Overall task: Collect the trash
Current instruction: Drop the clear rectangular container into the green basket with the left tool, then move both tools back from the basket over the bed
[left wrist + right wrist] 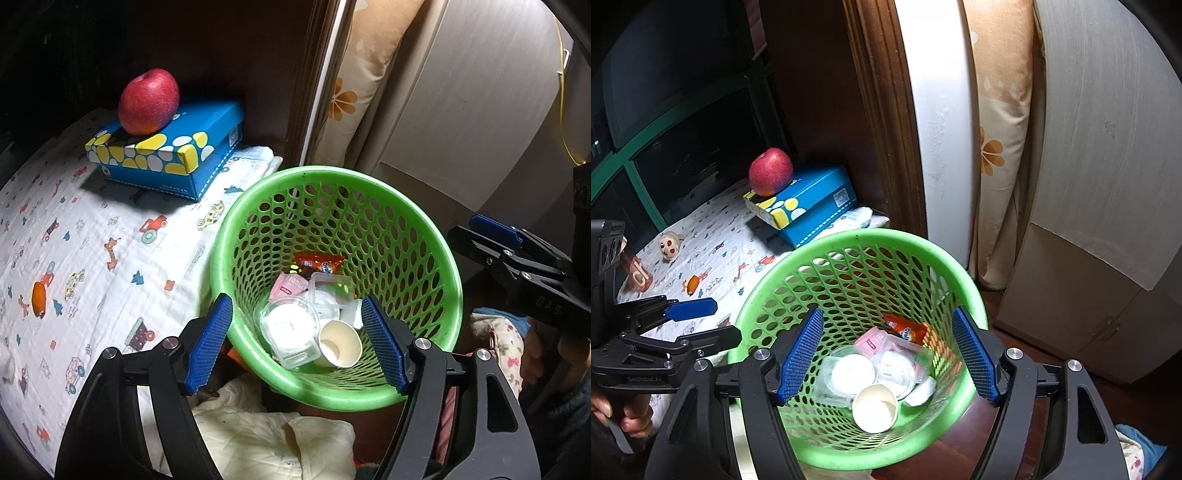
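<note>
Trash lies in one green perforated plastic basket (448,280) beside the bed: one cream paper cup (340,349), one red snack wrapper (319,264), one pink packet (290,286) and several clear plastic tubs (290,330) overlapping too much to count. Left gripper (301,343) and right gripper (892,356) both hover spread and empty above it. One red apple (149,101) sits on one blue dotted box (166,151).

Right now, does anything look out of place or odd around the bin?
Only the apple: it sits loose on top of the tissue box, near one end, so it might roll off. The bin stands upright, its trash inside, nothing spilled around it.
</note>
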The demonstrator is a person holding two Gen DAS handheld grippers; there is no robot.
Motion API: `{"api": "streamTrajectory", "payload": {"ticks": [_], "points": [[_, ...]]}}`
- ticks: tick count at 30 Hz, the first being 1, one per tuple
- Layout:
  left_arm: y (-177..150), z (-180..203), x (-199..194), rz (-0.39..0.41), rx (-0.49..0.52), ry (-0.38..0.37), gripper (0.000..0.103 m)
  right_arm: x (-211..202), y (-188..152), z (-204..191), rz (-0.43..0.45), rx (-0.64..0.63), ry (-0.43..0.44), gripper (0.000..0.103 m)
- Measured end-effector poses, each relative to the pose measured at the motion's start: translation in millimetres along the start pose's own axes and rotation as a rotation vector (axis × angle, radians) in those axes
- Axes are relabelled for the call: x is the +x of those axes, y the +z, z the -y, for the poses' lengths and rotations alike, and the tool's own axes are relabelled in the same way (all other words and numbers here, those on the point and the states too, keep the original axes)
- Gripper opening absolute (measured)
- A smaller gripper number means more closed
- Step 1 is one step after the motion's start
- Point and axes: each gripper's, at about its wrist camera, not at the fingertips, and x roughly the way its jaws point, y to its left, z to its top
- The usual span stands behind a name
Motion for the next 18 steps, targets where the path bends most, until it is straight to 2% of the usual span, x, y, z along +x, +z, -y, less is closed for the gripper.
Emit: {"api": "streamTrajectory", "payload": {"ticks": [6, 18], "points": [[-7.2, -31.2, -21.2, 0.033, -0.052, 0.083, 0.071, 3.5, 1.6, -22.1, 0.003, -0.02, 0.044, 0.071], [-40.9, -122.1, -56.8, 0.075, -0.22, 0.232, 0.072, 22.2, 11.7, -86.5, -0.015, -0.114, 0.132, 0.072]]}}
